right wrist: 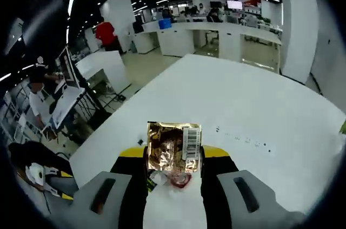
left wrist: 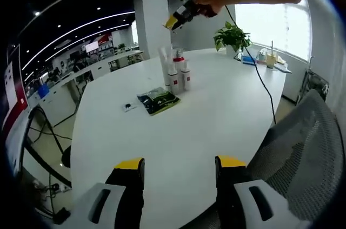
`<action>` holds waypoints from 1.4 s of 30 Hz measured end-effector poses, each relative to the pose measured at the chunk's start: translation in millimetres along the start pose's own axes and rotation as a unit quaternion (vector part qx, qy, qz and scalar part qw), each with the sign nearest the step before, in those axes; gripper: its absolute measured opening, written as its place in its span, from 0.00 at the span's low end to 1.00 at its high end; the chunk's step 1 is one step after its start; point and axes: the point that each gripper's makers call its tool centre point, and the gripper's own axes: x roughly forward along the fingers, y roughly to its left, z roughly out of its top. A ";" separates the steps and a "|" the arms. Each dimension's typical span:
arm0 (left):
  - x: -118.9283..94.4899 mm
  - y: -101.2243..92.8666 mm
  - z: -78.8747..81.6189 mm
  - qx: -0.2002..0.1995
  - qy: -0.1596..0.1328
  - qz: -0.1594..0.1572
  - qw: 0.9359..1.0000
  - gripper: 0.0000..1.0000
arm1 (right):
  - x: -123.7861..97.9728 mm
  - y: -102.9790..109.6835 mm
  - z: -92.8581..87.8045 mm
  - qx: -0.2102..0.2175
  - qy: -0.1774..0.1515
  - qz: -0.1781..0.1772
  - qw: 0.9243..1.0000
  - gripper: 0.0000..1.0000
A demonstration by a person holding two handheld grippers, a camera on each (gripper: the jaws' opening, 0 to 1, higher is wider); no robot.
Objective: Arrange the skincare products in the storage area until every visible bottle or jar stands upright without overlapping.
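Several white bottles with red caps and labels (left wrist: 177,74) stand upright in a tight cluster at the middle of the white table (left wrist: 216,115). A dark sachet (left wrist: 158,100) lies flat just in front of them. My left gripper (left wrist: 180,165) hovers open over the near edge of the table with nothing between its yellow-tipped jaws. A hand holds my right gripper (left wrist: 175,18) high above the bottles. In the right gripper view, my right gripper (right wrist: 173,154) is shut on a gold foil sachet (right wrist: 172,145) with a barcode. Something red and white (right wrist: 178,180) shows below it.
A small dark item (left wrist: 128,106) lies left of the dark sachet. A potted plant (left wrist: 232,37) and a few desk items (left wrist: 267,58) stand at the far edge. A black cable (left wrist: 262,83) crosses the table. A grey mesh chair (left wrist: 303,153) stands at the right.
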 end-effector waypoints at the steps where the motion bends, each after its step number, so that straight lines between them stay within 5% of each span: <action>1: -0.3 -1.5 0.5 0.002 -0.001 -0.003 1.000 0.54 | -5.5 7.1 -4.1 -0.004 -0.002 0.002 1.000 0.34; 14: -4.3 2.2 7.0 -0.021 -0.016 -0.005 1.000 0.57 | -36.0 94.5 -48.5 0.036 -0.066 0.070 0.995 0.35; 21: -3.5 1.3 6.2 -0.033 -0.008 -0.013 0.999 0.57 | -35.8 148.5 -89.1 0.089 -0.114 0.112 0.983 0.35; 25: -2.8 -6.4 11.5 -0.081 -0.010 -0.048 0.995 0.59 | -41.0 170.0 -104.6 0.131 -0.138 0.131 0.973 0.35; 29: 9.1 -8.2 13.7 -0.153 -0.004 -0.091 0.984 0.59 | -49.0 187.9 -120.6 0.147 -0.156 0.139 0.967 0.35; 31: 16.9 -4.9 11.4 -0.225 0.004 -0.105 0.969 0.59 | -50.6 195.5 -126.7 0.155 -0.162 0.147 0.963 0.35; 33: 19.2 -4.5 21.0 -0.287 -0.023 -0.127 0.949 0.59 | -51.7 202.3 -132.7 0.156 -0.168 0.151 0.962 0.35; 34: 19.2 -4.4 22.3 -0.298 -0.026 -0.131 0.945 0.59 | -51.9 203.7 -134.8 0.159 -0.171 0.151 0.960 0.35; 36: 16.9 -7.0 30.7 -0.355 -0.046 -0.158 0.920 0.58 | -53.7 206.7 -135.9 0.162 -0.178 0.151 0.959 0.35; 39: 10.4 -13.8 46.6 -0.438 -0.080 -0.210 0.870 0.57 | -54.7 209.4 -141.8 0.155 -0.184 0.142 0.960 0.35; 42: 0.9 -21.2 67.0 -0.516 -0.119 -0.282 0.800 0.56 | -59.2 216.8 -143.2 0.166 -0.200 0.156 0.953 0.35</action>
